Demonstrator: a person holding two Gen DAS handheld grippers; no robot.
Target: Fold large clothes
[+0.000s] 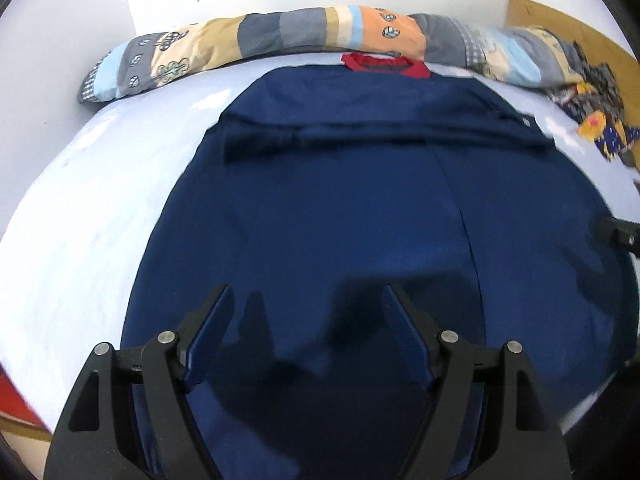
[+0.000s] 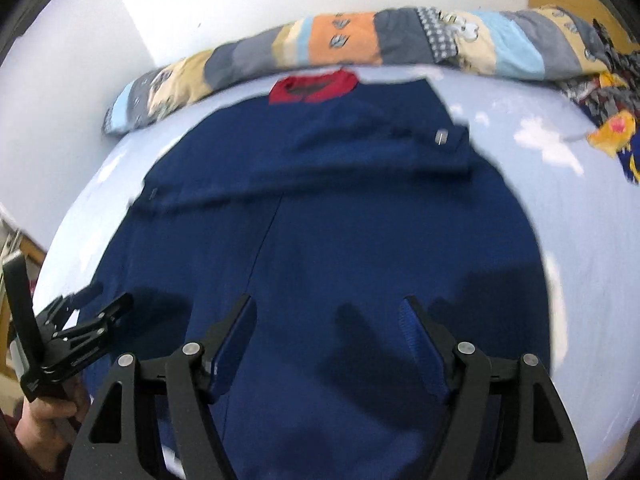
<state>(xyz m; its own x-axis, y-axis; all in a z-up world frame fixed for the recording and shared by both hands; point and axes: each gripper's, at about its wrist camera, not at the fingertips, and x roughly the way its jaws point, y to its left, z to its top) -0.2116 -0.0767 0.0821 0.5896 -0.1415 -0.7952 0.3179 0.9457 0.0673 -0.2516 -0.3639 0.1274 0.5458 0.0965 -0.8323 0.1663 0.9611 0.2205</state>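
Observation:
A large navy blue garment [image 1: 352, 216] with a red collar [image 1: 386, 65] lies flat on the pale blue bed sheet [image 1: 80, 240], sleeves folded across its upper part. It also shows in the right wrist view [image 2: 320, 216], collar [image 2: 314, 86] at the far end. My left gripper [image 1: 306, 292] is open and empty, hovering over the garment's near end. My right gripper [image 2: 328, 304] is open and empty over the same end, further right. The left gripper [image 2: 100, 312] shows at the left edge of the right wrist view; part of the right gripper [image 1: 618, 232] shows at the left view's right edge.
A patchwork quilt [image 1: 288, 36] is rolled along the far edge of the bed against the white wall. A patterned dark and yellow cloth [image 1: 600, 120] lies at the far right. A wooden headboard [image 1: 560, 20] stands at the right. Bare sheet [image 2: 580, 240] lies on both sides of the garment.

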